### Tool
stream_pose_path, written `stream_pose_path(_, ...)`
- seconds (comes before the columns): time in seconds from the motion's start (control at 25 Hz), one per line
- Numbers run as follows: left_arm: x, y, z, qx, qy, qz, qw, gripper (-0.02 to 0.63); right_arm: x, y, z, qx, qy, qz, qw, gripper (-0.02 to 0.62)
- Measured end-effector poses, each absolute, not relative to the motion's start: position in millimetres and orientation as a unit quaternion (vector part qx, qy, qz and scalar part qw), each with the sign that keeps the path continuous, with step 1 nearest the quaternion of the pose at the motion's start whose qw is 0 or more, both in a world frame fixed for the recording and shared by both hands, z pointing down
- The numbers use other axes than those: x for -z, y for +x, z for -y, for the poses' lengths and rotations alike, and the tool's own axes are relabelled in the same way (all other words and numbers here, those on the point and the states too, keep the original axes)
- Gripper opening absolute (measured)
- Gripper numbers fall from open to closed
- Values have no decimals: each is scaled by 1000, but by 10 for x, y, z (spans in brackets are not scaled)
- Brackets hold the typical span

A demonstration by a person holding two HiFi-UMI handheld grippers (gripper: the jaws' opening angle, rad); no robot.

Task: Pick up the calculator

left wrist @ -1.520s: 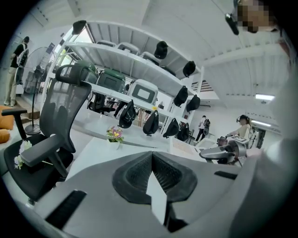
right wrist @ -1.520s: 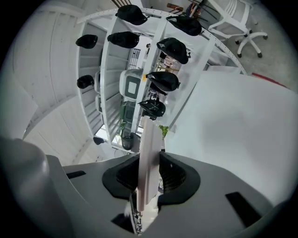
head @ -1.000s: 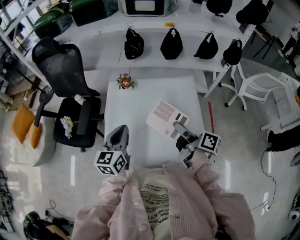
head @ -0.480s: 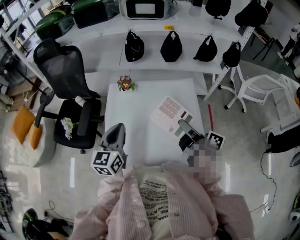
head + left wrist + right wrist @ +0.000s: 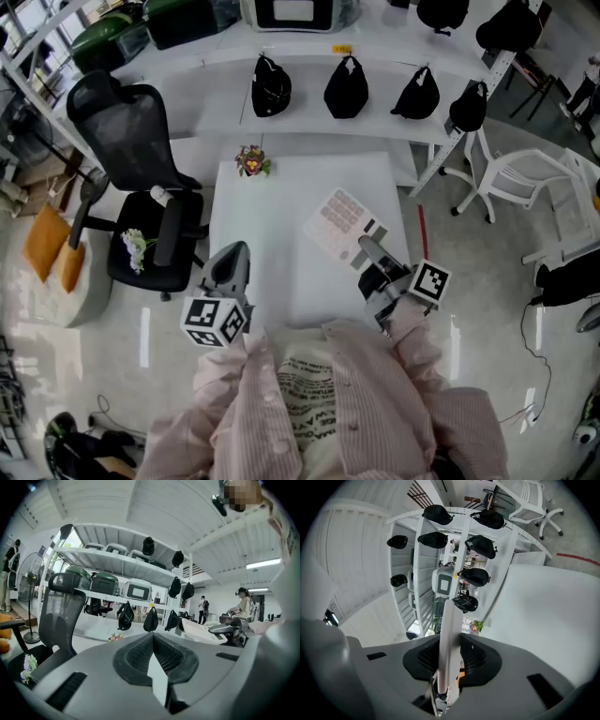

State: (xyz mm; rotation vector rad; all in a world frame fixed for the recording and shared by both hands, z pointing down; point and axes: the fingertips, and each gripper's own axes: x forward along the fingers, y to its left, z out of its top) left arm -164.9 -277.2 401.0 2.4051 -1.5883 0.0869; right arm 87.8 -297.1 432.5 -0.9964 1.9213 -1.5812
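The calculator (image 5: 341,219) is a flat white slab with rows of pale pink keys. It is tilted above the right half of the white table (image 5: 281,202). My right gripper (image 5: 368,251) is shut on its near end. In the right gripper view the calculator (image 5: 450,606) shows edge-on, as a thin pale strip clamped between the black pads (image 5: 474,657) of the right gripper (image 5: 449,644). At the table's front left corner my left gripper (image 5: 232,263) holds nothing. In the left gripper view its black pads (image 5: 136,654) meet at the tips, and the left gripper (image 5: 153,637) is shut.
A small flower bunch (image 5: 251,163) stands at the table's far left. A black office chair (image 5: 141,169) is left of the table. Behind it is a shelf (image 5: 375,127) with several black caps (image 5: 346,89). A white chair (image 5: 511,178) stands at the right.
The right gripper and the calculator sit slightly further right in the head view, with the grip unchanged. The left gripper has hardly moved.
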Motion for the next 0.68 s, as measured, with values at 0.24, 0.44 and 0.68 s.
stream_pose_path(0.24,-4019,-1629,2769,-34,826,548,127,1,-4329,870,2974,578,-358,-698,225,87)
stream_pose_path(0.44,-4031,-1622,2766,-37,826,547,130,1,-4320,846,2980,579,-355,-699,224,87)
stream_pose_path(0.68,-4067,-1642,2783,-48,826,547,124,1,-4342,815,2997,580,-355,-698,223,87)
